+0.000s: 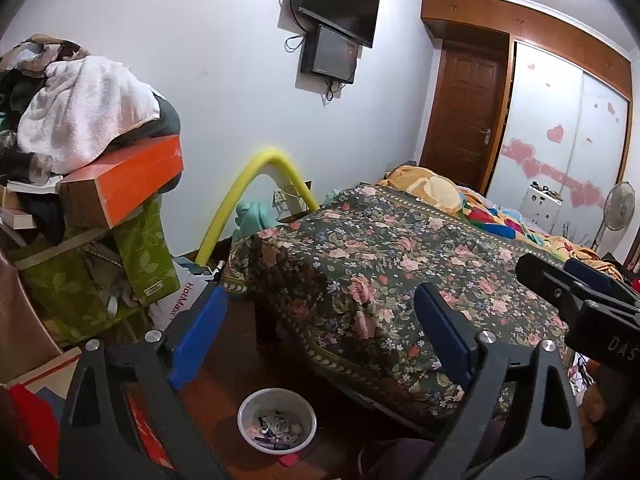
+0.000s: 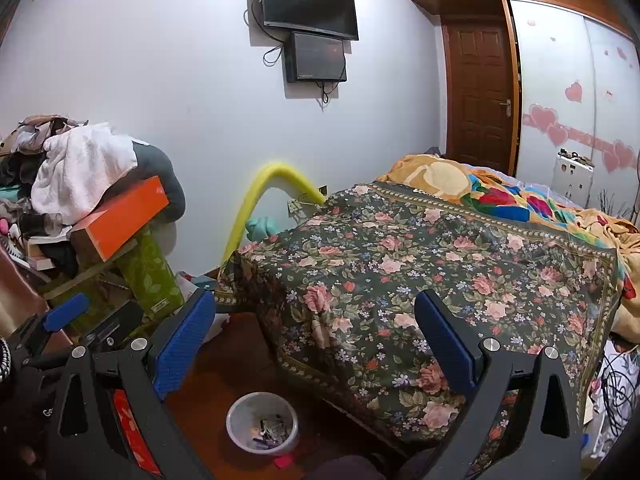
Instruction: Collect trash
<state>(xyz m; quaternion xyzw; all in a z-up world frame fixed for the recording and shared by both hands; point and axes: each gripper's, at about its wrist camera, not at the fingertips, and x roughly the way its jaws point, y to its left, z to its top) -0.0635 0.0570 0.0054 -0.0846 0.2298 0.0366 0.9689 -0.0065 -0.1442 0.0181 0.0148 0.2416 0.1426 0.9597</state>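
Observation:
A small white trash bin [image 1: 277,420] with scraps inside stands on the dark wooden floor beside the bed; it also shows in the right wrist view [image 2: 262,423]. A pink scrap [image 1: 289,459] lies on the floor just in front of the bin, seen too in the right wrist view [image 2: 283,461]. My left gripper [image 1: 320,336] is open and empty, held above the bin. My right gripper [image 2: 316,344] is open and empty, also above the bin. The right gripper shows at the right edge of the left wrist view [image 1: 580,292], and the left gripper at the left edge of the right wrist view [image 2: 66,312].
A bed with a dark floral cover [image 1: 400,272] fills the right. A cluttered pile with an orange box [image 1: 120,184], green boxes and a white towel [image 1: 80,108] stands at the left. A yellow foam tube [image 1: 248,196] arches by the wall. A door [image 1: 464,112] is at the far end.

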